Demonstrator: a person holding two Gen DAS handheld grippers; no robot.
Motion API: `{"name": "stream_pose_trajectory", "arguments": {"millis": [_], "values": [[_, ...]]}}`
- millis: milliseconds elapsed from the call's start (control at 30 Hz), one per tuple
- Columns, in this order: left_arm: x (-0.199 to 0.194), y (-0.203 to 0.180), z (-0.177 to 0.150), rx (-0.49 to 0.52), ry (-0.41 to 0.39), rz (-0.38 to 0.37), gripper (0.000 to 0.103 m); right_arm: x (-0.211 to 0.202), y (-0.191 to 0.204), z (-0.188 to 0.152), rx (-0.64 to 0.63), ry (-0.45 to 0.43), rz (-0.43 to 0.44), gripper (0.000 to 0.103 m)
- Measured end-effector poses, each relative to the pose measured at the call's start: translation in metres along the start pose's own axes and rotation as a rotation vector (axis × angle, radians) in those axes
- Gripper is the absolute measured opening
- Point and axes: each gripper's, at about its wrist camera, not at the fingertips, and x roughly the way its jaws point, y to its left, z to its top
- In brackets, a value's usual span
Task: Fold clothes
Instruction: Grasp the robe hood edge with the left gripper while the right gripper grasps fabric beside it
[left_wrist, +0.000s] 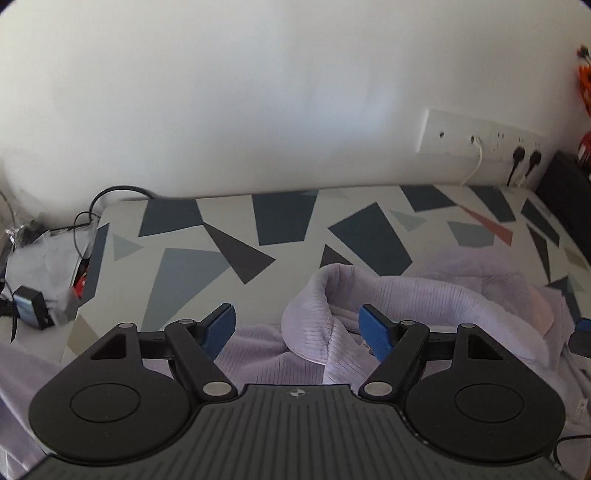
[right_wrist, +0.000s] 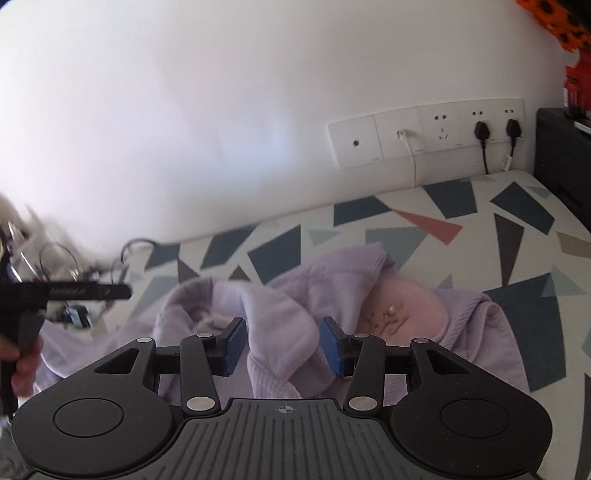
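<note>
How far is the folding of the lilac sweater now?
Nothing looks folded: the lilac sweater lies bunched on the patterned bed. In hand: left gripper and right gripper are open, each straddling a raised ridge of cloth. Spreading flat and every fold remain.

A bed (left_wrist: 258, 221) covered by a pale sheet printed with dark blue, grey and red triangles stood against a white wall. A crumpled lilac sweater (left_wrist: 406, 295) (right_wrist: 295, 295) lay directly on it, bunched into folds on the near side, with a paler pink patch (right_wrist: 402, 306) showing among them. The far part of the sheet was bare.
</note>
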Motion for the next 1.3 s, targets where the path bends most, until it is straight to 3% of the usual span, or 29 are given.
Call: {"name": "stream_pose_trajectory", "arguments": {"millis": [267, 300, 333, 367, 433, 500, 633, 733, 833, 967, 1100, 1200, 1300], "values": [[0.084, -0.017, 0.012, 0.168, 0.128, -0.024, 0.075, 0.045, 0.033, -0.012, -0.114, 0.105, -0.095, 0.05], [0.088, -0.017, 0.009, 0.183, 0.13, -0.03, 0.069, 0.048, 0.038, -0.013, -0.145, 0.112, -0.112, 0.053], [0.091, -0.017, 0.006, 0.197, 0.13, -0.035, 0.044, 0.049, 0.042, -0.014, -0.182, 0.115, -0.131, 0.053], [0.092, -0.016, 0.004, 0.197, 0.125, -0.034, 0.031, 0.051, 0.047, -0.016, -0.219, 0.117, -0.151, 0.053], [0.088, -0.008, 0.0, 0.17, 0.1, -0.034, 0.021, 0.051, 0.053, -0.018, -0.275, 0.109, -0.201, 0.053], [0.074, 0.009, -0.001, 0.096, 0.063, -0.046, 0.019, 0.046, 0.057, -0.016, -0.303, 0.079, -0.238, 0.053], [0.043, 0.046, -0.003, -0.052, -0.014, -0.063, 0.018, 0.039, 0.062, -0.01, -0.349, 0.045, -0.182, 0.061], [0.02, 0.066, -0.005, -0.089, -0.083, -0.039, 0.018, 0.054, 0.06, -0.012, -0.352, 0.112, -0.129, 0.062], [0.006, 0.074, -0.01, -0.106, -0.12, -0.024, 0.018, 0.069, 0.053, -0.015, -0.313, 0.166, -0.113, 0.05], [-0.006, 0.082, -0.015, -0.179, -0.142, -0.015, 0.018, 0.081, 0.048, -0.01, -0.238, 0.181, -0.12, 0.023], [-0.021, 0.094, -0.011, -0.266, -0.191, -0.004, 0.017, 0.079, 0.036, 0.027, -0.043, 0.097, -0.115, 0.018], [-0.037, 0.108, 0.006, -0.333, -0.301, 0.005, 0.017, 0.062, 0.032, 0.072, 0.095, -0.074, -0.061, 0.017], [-0.043, 0.122, 0.024, -0.357, -0.394, 0.024, 0.017, 0.05, 0.045, 0.11, 0.127, -0.239, -0.03, 0.017]]}}
